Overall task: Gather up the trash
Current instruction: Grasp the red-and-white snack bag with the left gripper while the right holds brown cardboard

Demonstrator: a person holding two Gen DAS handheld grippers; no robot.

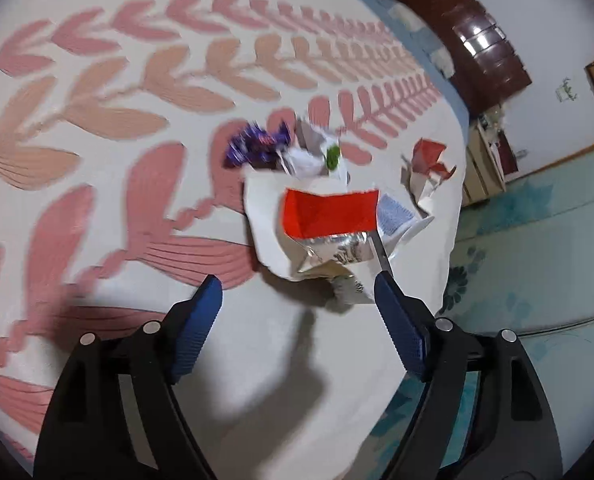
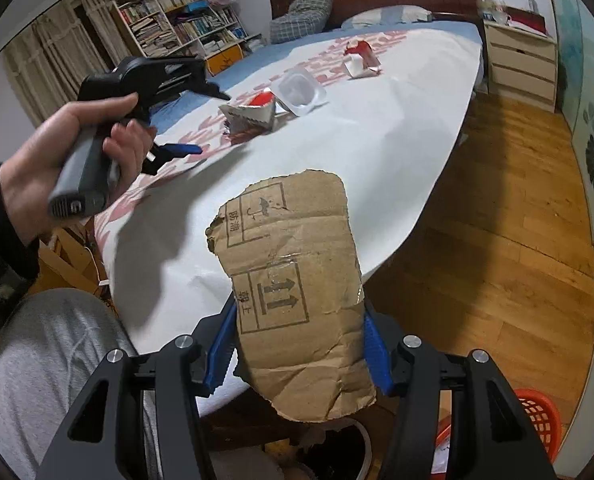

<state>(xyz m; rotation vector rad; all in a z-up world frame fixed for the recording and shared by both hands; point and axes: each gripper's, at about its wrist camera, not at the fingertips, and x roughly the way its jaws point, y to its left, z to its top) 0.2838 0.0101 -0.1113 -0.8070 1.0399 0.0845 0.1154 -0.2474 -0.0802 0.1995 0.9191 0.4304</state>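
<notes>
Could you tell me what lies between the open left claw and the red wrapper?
Only bare bedspread in shadow separates the left claw from the red wrapper, in the left wrist view.

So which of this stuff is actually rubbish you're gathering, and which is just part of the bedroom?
Part of the job:
- cardboard scrap, clamped in the right gripper
- red-and-silver wrapper
- purple wrapper
- clear plastic tub
- red crumpled paper
- left gripper, open

Just lying about:
- pillows
- bookshelf
- dresser
</notes>
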